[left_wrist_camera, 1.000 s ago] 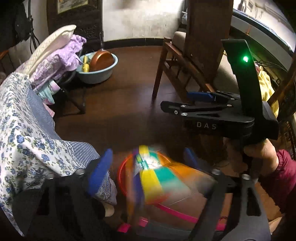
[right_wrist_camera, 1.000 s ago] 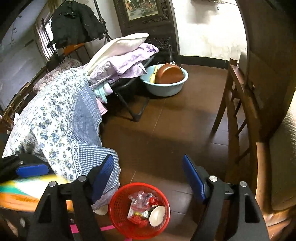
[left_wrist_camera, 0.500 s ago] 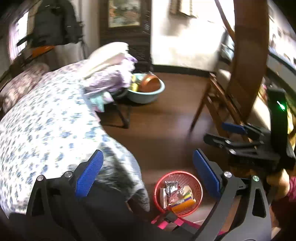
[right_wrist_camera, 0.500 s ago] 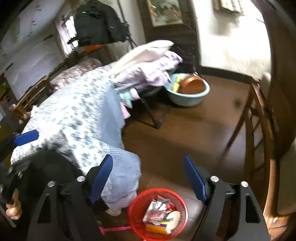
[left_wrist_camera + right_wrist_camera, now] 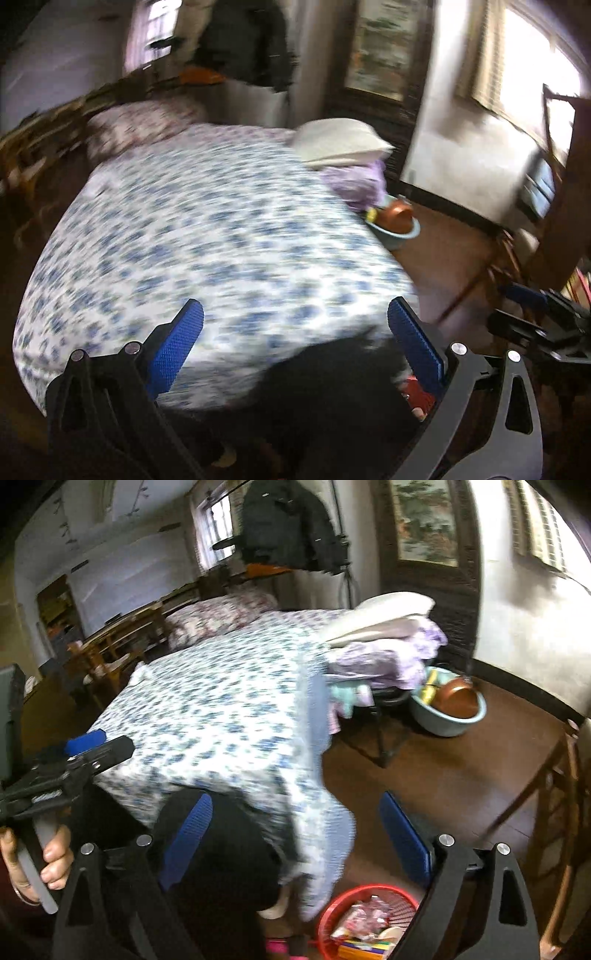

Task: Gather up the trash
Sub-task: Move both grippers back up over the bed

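Observation:
A red basket [image 5: 369, 919] with wrappers and a colourful packet in it stands on the floor at the foot of the bed, low in the right wrist view. In the left wrist view only a red sliver of the basket [image 5: 415, 395] shows behind the right finger. My left gripper [image 5: 295, 332] hangs over the floral bed [image 5: 207, 236], jaws wide and still opening, nothing between them. My right gripper [image 5: 295, 834] is above and left of the basket, jaws also opening and empty. Each gripper shows in the other's view: left gripper [image 5: 74, 757], right gripper [image 5: 535, 325].
A person's black trouser leg [image 5: 221, 867] stands between the bed and the basket. A blue basin [image 5: 448, 709] with a brown pan sits on the floor beyond. Folded laundry and a pillow [image 5: 391, 616] pile at the bed's corner. A wooden chair [image 5: 554, 794] is at right.
The colourful packet left my left gripper and now lies in the red basket. Both grippers rose and swung away from the basket toward the bed, their jaws spreading wider.

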`<state>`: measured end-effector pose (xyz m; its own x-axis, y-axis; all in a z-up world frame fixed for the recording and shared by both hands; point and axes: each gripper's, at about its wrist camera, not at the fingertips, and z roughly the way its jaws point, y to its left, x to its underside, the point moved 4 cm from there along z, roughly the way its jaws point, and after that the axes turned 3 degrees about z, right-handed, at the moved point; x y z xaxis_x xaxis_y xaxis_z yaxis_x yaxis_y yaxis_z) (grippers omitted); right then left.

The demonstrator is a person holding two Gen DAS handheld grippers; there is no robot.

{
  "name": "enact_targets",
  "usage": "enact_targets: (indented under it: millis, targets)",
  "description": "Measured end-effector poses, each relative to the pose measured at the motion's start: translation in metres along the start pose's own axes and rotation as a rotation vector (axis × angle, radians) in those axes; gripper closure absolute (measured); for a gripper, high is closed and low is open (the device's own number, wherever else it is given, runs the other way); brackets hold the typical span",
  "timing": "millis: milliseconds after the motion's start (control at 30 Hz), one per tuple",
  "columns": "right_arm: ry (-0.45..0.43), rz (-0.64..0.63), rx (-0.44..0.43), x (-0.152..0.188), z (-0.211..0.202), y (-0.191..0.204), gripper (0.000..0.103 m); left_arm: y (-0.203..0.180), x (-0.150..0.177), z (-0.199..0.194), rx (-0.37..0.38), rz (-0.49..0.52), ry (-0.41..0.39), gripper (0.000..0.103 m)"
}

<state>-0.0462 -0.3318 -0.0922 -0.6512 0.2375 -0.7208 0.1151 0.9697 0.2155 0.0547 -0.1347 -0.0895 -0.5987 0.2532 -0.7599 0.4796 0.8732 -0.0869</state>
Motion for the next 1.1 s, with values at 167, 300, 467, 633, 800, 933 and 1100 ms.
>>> enact_targets:
  millis: [167,300,467,633,800,933,1100]
  targets:
    - [0.034,-0.100,-0.022,-0.010,0.026,0.056,0.013,0.070,0.001,0.000,-0.060,-0.153,-0.004,0.007]
    - [0.050,-0.144,-0.041,-0.021,0.047,0.089,0.013,0.118,-0.001,0.000,-0.069,-0.263,-0.011,0.007]
    - [0.044,-0.180,-0.048,-0.036,0.073,0.114,0.012,0.165,-0.001,0.009,-0.150,-0.310,0.001,0.007]
    - [0.009,-0.192,-0.028,-0.046,0.105,0.130,0.012,0.195,-0.003,0.025,-0.203,-0.338,0.019,0.007]
    - [-0.041,-0.210,0.020,-0.049,0.126,0.133,0.012,0.212,-0.013,0.047,-0.247,-0.339,0.045,0.007]
    - [-0.064,-0.190,0.029,-0.049,0.137,0.130,0.010,0.218,-0.027,0.062,-0.267,-0.336,0.049,0.007]
    - [-0.053,-0.123,0.000,-0.049,0.143,0.118,0.006,0.230,-0.054,0.081,-0.302,-0.323,0.047,0.007]
